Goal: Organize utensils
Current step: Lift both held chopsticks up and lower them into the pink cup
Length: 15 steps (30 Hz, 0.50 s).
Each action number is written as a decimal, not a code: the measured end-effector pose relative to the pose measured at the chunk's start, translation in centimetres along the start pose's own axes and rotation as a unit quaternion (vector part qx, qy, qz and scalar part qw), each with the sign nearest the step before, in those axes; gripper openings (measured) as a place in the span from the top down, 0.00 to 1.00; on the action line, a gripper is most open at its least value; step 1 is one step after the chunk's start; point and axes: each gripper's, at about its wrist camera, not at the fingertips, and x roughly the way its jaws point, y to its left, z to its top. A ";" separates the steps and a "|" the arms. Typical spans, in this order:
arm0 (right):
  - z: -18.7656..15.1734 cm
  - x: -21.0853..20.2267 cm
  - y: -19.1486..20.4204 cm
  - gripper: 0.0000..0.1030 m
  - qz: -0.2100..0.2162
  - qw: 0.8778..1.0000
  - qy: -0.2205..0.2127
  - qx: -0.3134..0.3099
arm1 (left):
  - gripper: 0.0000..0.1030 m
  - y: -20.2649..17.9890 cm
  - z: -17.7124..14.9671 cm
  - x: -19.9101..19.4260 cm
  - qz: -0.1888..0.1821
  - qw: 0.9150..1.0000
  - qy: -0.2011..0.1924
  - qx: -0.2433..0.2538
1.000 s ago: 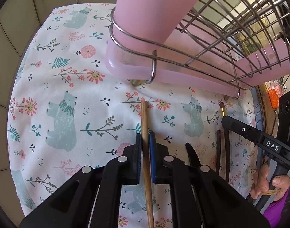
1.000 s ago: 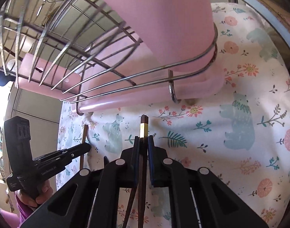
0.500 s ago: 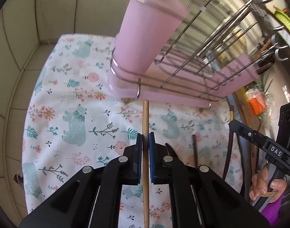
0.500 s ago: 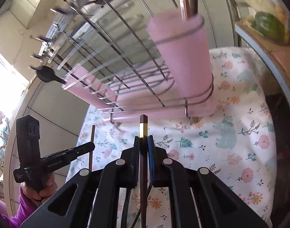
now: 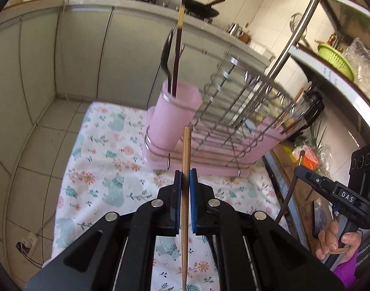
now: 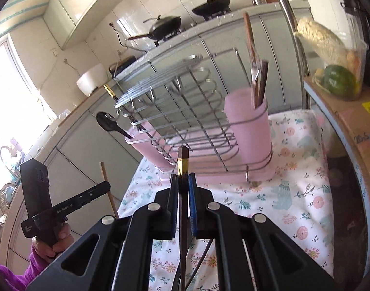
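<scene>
My left gripper (image 5: 185, 173) is shut on a light wooden chopstick (image 5: 185, 160) and holds it upright above the cloth, in front of the pink utensil cup (image 5: 174, 118). My right gripper (image 6: 183, 177) is shut on a dark chopstick with a gold band (image 6: 183, 160), facing the same cup (image 6: 249, 126) from the other side. The cup sits in a wire dish rack (image 5: 235, 111) and holds a dark chopstick (image 5: 177, 48) and a spoon. Each gripper shows in the other's view, the right (image 5: 299, 169) and the left (image 6: 107, 185).
The rack stands on a pink tray on a floral bear-print cloth (image 5: 100, 169). A second pink cup at the rack's far end holds a black spoon (image 6: 109, 121). A dark knife lies on the cloth below the right gripper. Cabinets and pans stand behind; a cardboard box (image 6: 354, 126) is at right.
Both grippers have risen well above the cloth and pulled back, each lifting its chopstick. The cup's rim and the kitchen counter have come into view.
</scene>
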 end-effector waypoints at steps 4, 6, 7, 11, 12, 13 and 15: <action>1.1 -1.7 0.3 0.93 -0.002 1.000 -0.027 -0.009 | 0.94 -0.3 1.5 -2.4 -0.010 0.999 -0.044 -0.004; 1.5 -2.5 0.4 0.94 -0.006 0.999 -0.038 -0.012 | 0.94 -0.5 2.4 -3.4 -0.015 0.998 -0.066 -0.004; 1.8 -2.9 0.5 0.94 -0.007 0.999 -0.043 -0.013 | 0.94 -0.7 2.8 -3.8 -0.016 0.997 -0.074 -0.003; 3.2 -4.4 0.9 0.94 -0.006 0.997 -0.068 -0.019 | 0.94 -1.5 4.7 -5.7 -0.019 0.994 -0.108 0.003; 3.7 -4.9 1.0 0.94 -0.005 0.997 -0.074 -0.020 | 0.94 -1.8 5.3 -6.3 -0.019 0.993 -0.118 0.007; 4.0 -5.3 1.1 0.94 -0.004 0.997 -0.081 -0.021 | 0.94 -2.0 5.8 -6.8 -0.018 0.992 -0.127 0.011; 5.0 -6.1 1.5 0.94 -0.007 0.995 -0.096 -0.027 | 0.94 -2.5 6.8 -7.7 -0.017 0.989 -0.144 0.016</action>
